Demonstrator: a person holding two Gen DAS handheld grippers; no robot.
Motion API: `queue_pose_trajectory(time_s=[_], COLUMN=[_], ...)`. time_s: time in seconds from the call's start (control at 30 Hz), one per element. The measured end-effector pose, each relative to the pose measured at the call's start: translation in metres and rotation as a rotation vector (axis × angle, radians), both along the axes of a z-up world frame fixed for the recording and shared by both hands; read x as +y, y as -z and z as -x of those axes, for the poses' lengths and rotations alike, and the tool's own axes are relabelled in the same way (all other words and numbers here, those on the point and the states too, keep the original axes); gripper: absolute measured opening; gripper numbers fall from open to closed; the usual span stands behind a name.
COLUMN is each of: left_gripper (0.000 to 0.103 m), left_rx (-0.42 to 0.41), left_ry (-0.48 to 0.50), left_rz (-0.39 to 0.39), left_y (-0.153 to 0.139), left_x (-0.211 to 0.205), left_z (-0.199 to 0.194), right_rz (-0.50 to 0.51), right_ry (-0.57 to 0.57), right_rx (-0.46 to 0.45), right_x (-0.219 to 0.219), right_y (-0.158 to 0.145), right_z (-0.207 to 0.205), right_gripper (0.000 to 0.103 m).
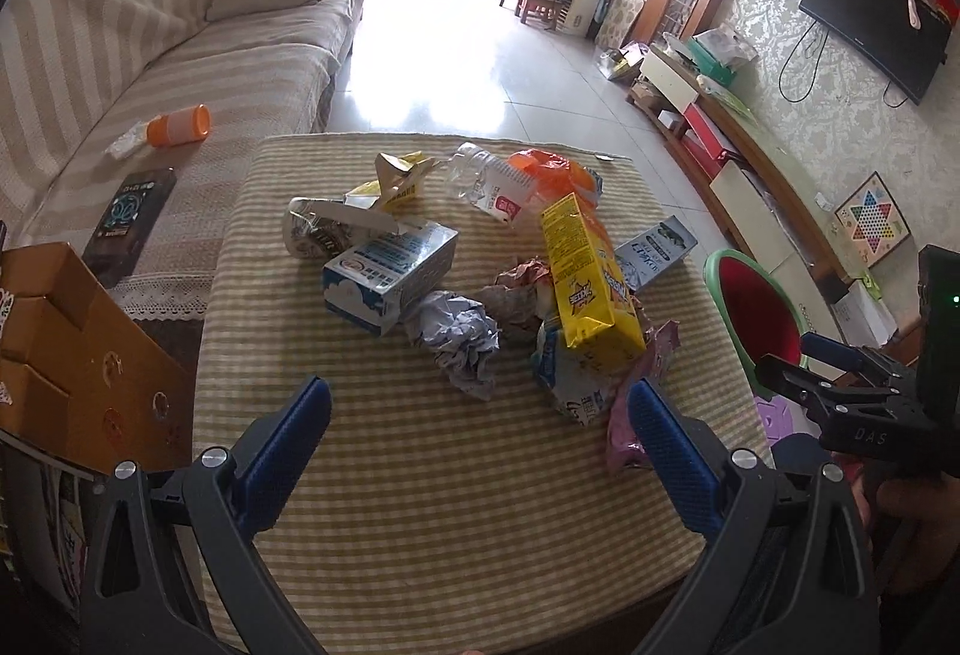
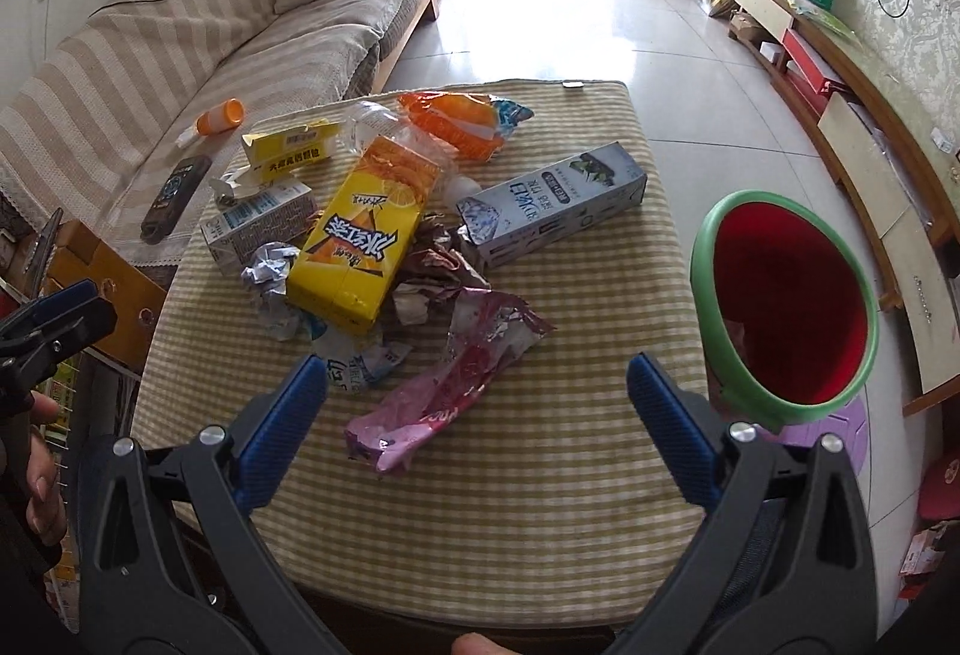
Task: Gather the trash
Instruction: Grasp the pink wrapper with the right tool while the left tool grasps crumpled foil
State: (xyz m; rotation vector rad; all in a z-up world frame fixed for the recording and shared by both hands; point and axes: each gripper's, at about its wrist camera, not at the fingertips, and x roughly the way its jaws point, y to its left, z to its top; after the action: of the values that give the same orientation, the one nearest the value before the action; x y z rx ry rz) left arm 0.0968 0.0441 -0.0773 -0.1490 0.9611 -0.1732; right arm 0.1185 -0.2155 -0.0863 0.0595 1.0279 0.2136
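Observation:
Trash lies heaped on a striped table [image 1: 420,475]: a yellow drink carton [image 1: 585,277], a blue-white box [image 1: 390,271], a crumpled paper ball [image 1: 462,343], a clear bottle [image 1: 492,181] and an orange bag [image 1: 552,169]. In the right wrist view the yellow carton [image 2: 360,247] sits beside a long grey box [image 2: 552,202] and a pink wrapper [image 2: 456,385]. A red bin with a green rim [image 2: 786,307] stands off the table's right edge. My left gripper [image 1: 480,415] is open near the paper ball. My right gripper [image 2: 477,391] is open over the pink wrapper.
A striped sofa [image 1: 150,54] runs along the left with an orange cup [image 1: 180,123] and a dark box [image 1: 129,217] on it. Cardboard boxes [image 1: 78,355] stand at the table's left. A low cabinet [image 2: 852,114] lines the right wall. Tiled floor [image 2: 570,6] lies beyond.

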Motion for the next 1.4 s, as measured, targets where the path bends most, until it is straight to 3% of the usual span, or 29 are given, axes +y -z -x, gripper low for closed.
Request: queue_pose_trajectory(time_s=[0.2, 0.53, 0.63, 0.83, 0.97, 1.07, 1.27, 1.4], left_gripper=[0.094, 0.078, 0.07, 0.066, 0.055, 0.053, 0.037, 0.035], left_rx=[0.048, 0.151, 0.177, 0.206, 0.232, 0.247, 0.249, 0.243], left_ry=[0.016, 0.002, -0.018, -0.048, -0.074, -0.074, -0.081, -0.071], left_rz=[0.023, 0.067, 0.091, 0.1, 0.123, 0.132, 0.153, 0.155], left_y=[0.02, 0.067, 0.079, 0.097, 0.108, 0.116, 0.121, 0.119], left_x=[0.0, -0.007, -0.006, -0.009, -0.009, -0.011, -0.014, -0.016], left_z=[-0.013, -0.046, -0.057, -0.079, -0.093, -0.099, -0.104, -0.1], right_rz=[-0.01, -0.023, -0.041, -0.04, -0.038, -0.032, -0.057, -0.083], right_ry=[-0.011, -0.006, 0.007, 0.022, 0.028, 0.025, 0.018, 0.027], right_rx=[0.068, 0.175, 0.206, 0.235, 0.251, 0.256, 0.27, 0.27], right_x=[0.006, 0.016, 0.019, 0.028, 0.031, 0.034, 0.038, 0.032], right_y=[0.021, 0.062, 0.075, 0.091, 0.098, 0.102, 0.107, 0.107], right_z=[-0.005, -0.014, -0.018, -0.03, -0.038, -0.045, -0.048, -0.047], right_gripper=[0.099, 0.098, 0.09, 0.082, 0.073, 0.068, 0.044, 0.032])
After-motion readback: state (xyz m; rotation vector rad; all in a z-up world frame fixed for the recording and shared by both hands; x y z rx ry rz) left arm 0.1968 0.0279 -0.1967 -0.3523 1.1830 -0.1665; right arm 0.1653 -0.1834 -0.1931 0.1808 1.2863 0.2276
